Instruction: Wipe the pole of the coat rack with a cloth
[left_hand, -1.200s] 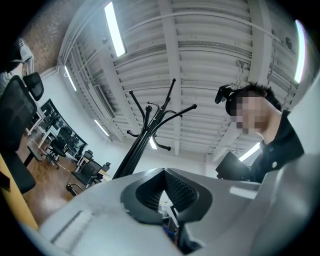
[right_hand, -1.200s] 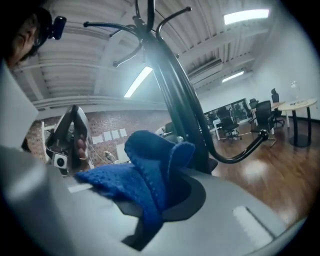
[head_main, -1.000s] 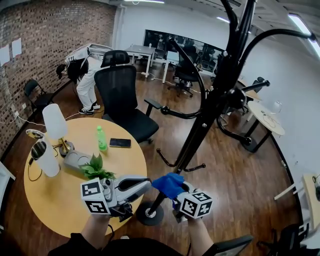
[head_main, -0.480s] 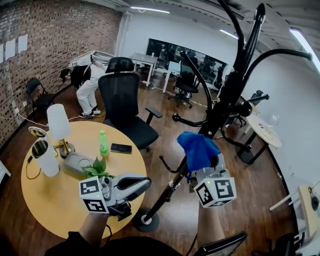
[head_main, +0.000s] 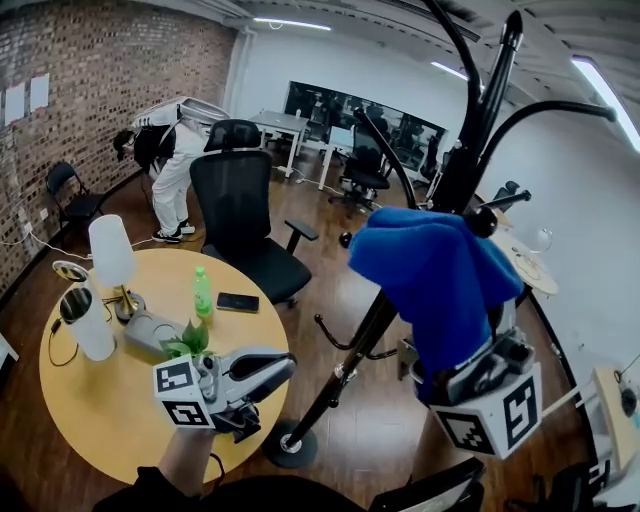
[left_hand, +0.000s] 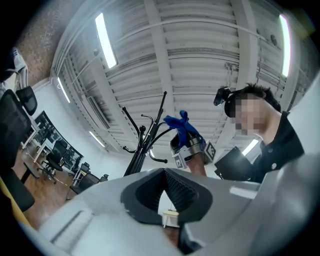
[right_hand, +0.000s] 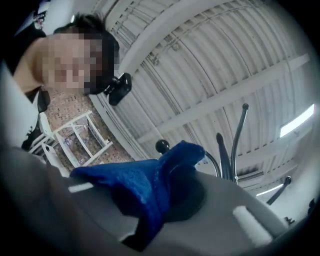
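At the left, over the edge of the round wooden table, the left gripper is held with its jaws brought together at the tips and nothing gripped between them. The black pole of the coat rack is seen slanting up from its round base. Across its upper part, a blue cloth is held raised, clamped in the jaws of the right gripper and draped over them. Contact with the pole cannot be made out.

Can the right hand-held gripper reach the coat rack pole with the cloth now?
Probably yes: the right hand-held gripper, shut on the blue cloth, is near the pole, with nothing visible between them.
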